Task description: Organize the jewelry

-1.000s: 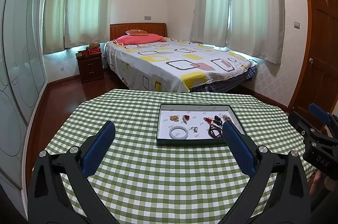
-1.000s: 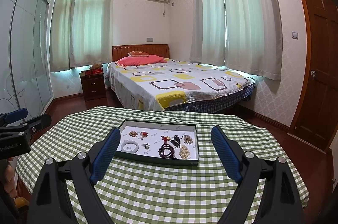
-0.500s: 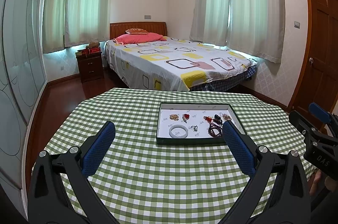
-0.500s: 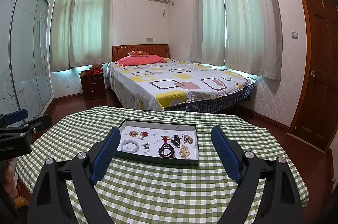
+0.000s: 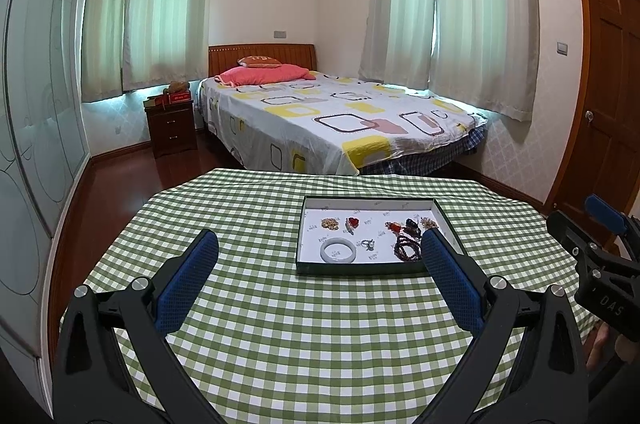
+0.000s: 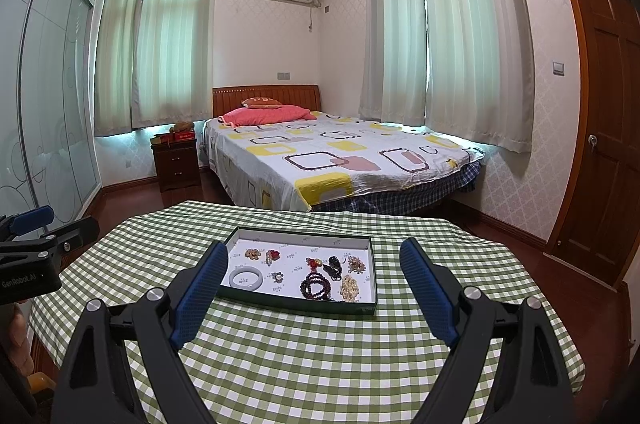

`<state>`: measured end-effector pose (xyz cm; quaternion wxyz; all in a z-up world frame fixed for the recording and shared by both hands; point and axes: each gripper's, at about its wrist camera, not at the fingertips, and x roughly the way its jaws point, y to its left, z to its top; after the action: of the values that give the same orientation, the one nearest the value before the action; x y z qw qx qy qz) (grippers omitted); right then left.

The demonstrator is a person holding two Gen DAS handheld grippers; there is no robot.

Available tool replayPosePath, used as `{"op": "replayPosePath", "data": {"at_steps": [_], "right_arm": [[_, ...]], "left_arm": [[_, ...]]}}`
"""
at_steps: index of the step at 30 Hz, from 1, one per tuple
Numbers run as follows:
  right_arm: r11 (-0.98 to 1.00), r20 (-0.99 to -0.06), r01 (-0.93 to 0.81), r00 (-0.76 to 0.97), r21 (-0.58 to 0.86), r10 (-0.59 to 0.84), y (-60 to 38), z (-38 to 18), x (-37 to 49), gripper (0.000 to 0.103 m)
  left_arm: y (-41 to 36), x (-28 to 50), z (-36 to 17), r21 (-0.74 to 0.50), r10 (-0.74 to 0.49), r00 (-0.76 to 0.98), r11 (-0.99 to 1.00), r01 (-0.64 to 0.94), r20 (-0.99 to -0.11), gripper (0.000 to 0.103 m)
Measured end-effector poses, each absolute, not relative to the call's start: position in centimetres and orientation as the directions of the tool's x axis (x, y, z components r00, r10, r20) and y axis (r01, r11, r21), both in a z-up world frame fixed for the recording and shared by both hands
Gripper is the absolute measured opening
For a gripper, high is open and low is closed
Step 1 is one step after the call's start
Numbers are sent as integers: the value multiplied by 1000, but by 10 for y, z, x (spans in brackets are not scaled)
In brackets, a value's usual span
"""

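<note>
A shallow dark-green tray [image 5: 360, 268] with a white floor sits on the green checked table [image 5: 280, 324]; it also shows in the right wrist view [image 6: 296, 304]. In it lie a pale jade bangle [image 5: 338, 250], a dark red bead bracelet [image 6: 316, 286], a cream bead cluster [image 6: 349, 287], a red charm [image 6: 273, 255] and several small pieces. My left gripper [image 5: 318, 250] is open and empty, short of the tray. My right gripper [image 6: 314, 262] is open and empty, also short of it.
The table's far edge drops to a dark wood floor [image 5: 116, 184]. Beyond stand a bed [image 5: 340, 120], a nightstand [image 5: 172, 128] and a wooden door [image 5: 608, 96] at the right. The other gripper shows at each view's side edge.
Both views have barely shifted; the tray looks very slightly farther and lower. Both grippers stay open and empty.
</note>
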<state>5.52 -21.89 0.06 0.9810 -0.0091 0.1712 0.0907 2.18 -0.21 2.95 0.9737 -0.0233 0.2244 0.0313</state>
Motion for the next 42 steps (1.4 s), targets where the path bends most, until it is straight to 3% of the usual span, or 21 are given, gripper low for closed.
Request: {"op": "replayPosePath", "data": {"at_steps": [31, 42], "right_arm": [[983, -357, -184, 917, 13, 177, -220, -5, 53, 85], [983, -371, -181, 912, 20, 176, -220, -11, 58, 85]], "left_arm": [[-9, 21, 25, -25, 38, 909, 998, -53, -415, 99], [1, 33, 13, -48, 39, 889, 997, -68, -456, 99]]}}
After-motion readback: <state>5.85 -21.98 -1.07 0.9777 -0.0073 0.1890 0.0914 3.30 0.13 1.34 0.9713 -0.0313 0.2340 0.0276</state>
